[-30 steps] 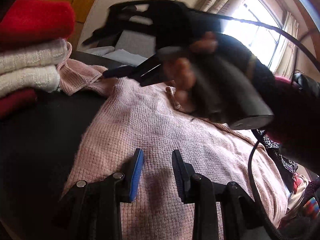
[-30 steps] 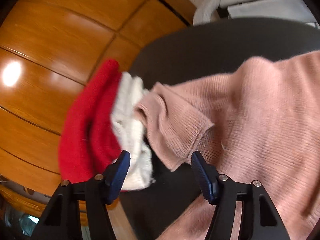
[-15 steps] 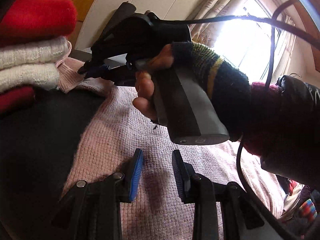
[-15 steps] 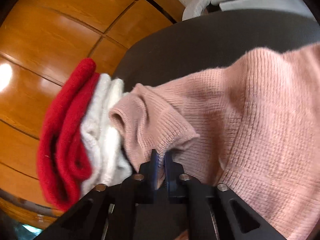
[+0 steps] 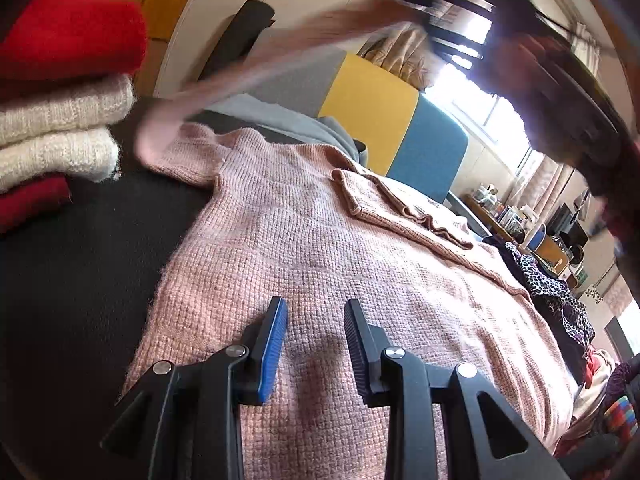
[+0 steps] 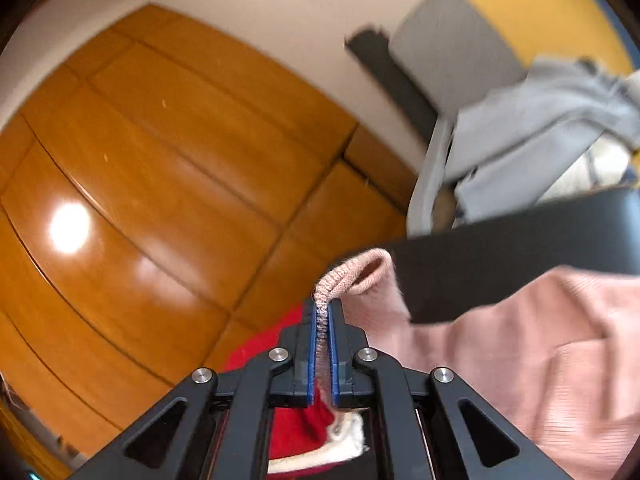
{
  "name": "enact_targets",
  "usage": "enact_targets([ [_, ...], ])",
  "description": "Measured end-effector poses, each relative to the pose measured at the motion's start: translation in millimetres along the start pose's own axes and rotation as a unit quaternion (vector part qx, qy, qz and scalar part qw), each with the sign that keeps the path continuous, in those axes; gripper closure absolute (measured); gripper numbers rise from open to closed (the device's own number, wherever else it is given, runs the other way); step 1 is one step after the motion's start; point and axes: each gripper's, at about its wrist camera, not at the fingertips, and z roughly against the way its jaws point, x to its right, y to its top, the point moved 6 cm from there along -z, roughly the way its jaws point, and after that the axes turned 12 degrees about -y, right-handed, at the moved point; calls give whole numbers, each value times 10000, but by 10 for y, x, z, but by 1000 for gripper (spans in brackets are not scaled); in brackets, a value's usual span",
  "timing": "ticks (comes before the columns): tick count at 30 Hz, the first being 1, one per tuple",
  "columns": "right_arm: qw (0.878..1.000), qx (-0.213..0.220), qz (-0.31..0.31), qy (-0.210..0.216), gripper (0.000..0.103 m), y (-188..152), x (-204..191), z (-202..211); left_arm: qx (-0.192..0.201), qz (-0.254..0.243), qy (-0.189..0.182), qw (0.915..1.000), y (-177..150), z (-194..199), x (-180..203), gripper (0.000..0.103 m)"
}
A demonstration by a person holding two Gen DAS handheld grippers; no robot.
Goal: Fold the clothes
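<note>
At the far left, a stack of folded red and cream knitted sweaters (image 5: 60, 92) is sitting on the black padded work surface (image 5: 72, 280), just beside the garment being handled. The pale pink waffle-knit sweater (image 5: 320, 264) is lying spread across that surface, with one sleeve already folded over its upper part.

The left gripper (image 5: 314, 344) is hovering over the lower body of the sweater with its jaws partly apart and no fabric between the pads; whether the tips are pressing the knit down is not clear from this angle. The operator should be keeping it low here so that the body is not dragging while the sleeve is travelling.

The remaining pink sleeve (image 5: 248, 68) is stretching upward and to the right as a blurred band. The right gripper (image 6: 320, 344) is clamped firmly on the ribbed cuff (image 6: 340, 280) of that sleeve, having just closed on it, and is carrying it well above the surface.

For a clean fold, the cuff should be travelling in a smooth arc across the chest, keeping the sleeve taut but not pulling the shoulder out of line, and clearing the folded stack.
</note>
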Motion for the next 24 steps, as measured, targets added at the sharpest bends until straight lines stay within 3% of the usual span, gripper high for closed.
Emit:
enact_targets([
  [5,9967,207,-99,-782,97,81,532,503,-376,465,100,9982,103,41,43,73],
  [9,9885,175,-353,-1462,97,22,1137,824,-358,611,-180,9973,282,21,147,72],
  [12,9818,143,-744,-1740,97,-55,1596,1044,-344,778,-301,9959,431,-109,148,72],
  [15,9789,117,-930,-1815,97,-68,1855,1218,-325,982,-339,9941,612,-303,110,71],
  [18,9817,268,-894,-1663,97,38,1831,1375,-368,1027,-287,9936,729,-493,85,71],
  [24,9830,679,-821,-1493,97,115,1780,1806,-729,1179,-36,9903,619,-747,-83,71],
])
